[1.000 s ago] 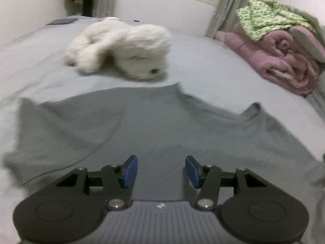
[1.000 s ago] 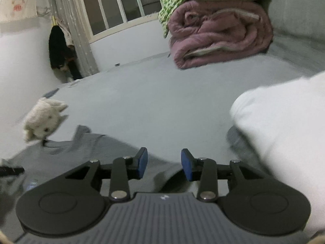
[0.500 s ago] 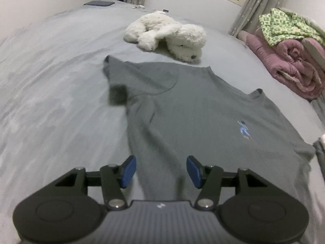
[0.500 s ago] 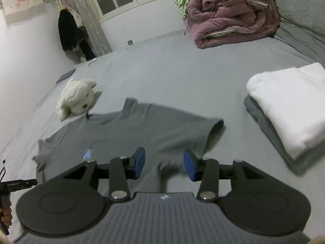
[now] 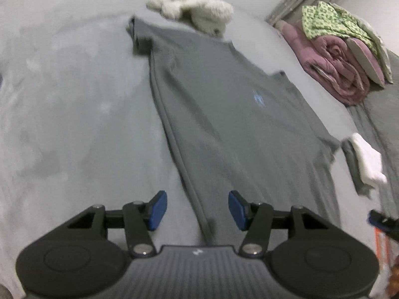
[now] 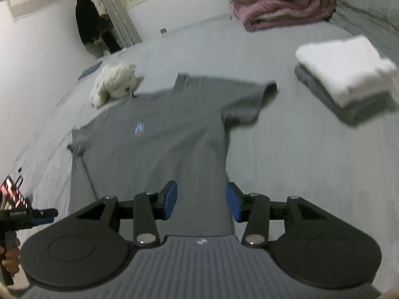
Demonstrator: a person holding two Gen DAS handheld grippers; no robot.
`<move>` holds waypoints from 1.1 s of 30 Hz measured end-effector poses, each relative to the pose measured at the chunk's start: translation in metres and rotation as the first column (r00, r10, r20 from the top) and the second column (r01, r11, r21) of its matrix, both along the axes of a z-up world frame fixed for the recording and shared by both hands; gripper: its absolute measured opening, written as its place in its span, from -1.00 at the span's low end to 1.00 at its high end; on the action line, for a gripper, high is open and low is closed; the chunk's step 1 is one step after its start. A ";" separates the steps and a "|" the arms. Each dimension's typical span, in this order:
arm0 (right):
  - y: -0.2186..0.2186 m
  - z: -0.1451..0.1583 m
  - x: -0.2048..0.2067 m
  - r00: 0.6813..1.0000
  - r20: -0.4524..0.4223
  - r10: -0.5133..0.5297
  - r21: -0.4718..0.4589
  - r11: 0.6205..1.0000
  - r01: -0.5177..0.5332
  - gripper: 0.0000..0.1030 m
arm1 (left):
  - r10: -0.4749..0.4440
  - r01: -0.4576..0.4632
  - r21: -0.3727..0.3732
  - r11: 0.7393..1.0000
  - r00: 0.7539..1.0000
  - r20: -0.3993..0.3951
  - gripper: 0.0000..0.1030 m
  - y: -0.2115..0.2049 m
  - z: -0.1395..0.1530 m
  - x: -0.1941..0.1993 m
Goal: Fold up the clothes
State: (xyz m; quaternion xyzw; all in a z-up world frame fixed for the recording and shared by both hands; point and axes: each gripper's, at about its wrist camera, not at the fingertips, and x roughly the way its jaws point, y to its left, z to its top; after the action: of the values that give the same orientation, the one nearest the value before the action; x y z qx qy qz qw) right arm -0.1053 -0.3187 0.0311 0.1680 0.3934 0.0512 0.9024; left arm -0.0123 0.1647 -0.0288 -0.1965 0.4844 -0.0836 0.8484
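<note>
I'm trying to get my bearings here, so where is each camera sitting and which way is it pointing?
Left wrist: on the left gripper, above the grey T-shirt's left hem corner, looking toward its collar; own open fingers show.
Right wrist: on the right gripper, above the right hem; own fingers, left gripper and hand show.
Shared: T-shirt, plush dog, folded stack.

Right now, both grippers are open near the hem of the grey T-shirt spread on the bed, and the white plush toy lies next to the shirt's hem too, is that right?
Not quite. The white plush toy lies at the far end, by the collar and shoulder of the grey T-shirt, as the right wrist view shows. The rest holds: the left gripper and right gripper are open near the hem, on the bed.
</note>
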 end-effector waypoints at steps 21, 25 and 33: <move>-0.009 -0.074 -0.067 0.972 -0.230 -0.054 0.138 0.987 0.088 -0.88 | 0.004 -0.004 -0.161 0.987 1.000 0.005 -0.95 -0.010 -0.009 -0.031; -0.017 -0.068 -0.076 0.979 -0.195 -0.068 0.184 0.977 0.105 -0.89 | 0.006 -0.003 -0.095 0.995 0.999 0.032 -0.95 0.022 0.012 -0.048; -0.025 -0.046 -0.091 0.989 -0.131 -0.071 0.246 0.964 0.102 -0.90 | 0.087 -0.087 0.003 0.996 0.996 0.005 -0.96 0.090 0.010 -0.075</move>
State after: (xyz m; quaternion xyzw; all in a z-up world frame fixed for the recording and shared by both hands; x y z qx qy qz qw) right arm -0.1963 -0.3434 -0.0153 0.3013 0.4298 0.0510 0.8496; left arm -0.0878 0.2542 -0.0184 -0.2159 0.4736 -0.0464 0.8526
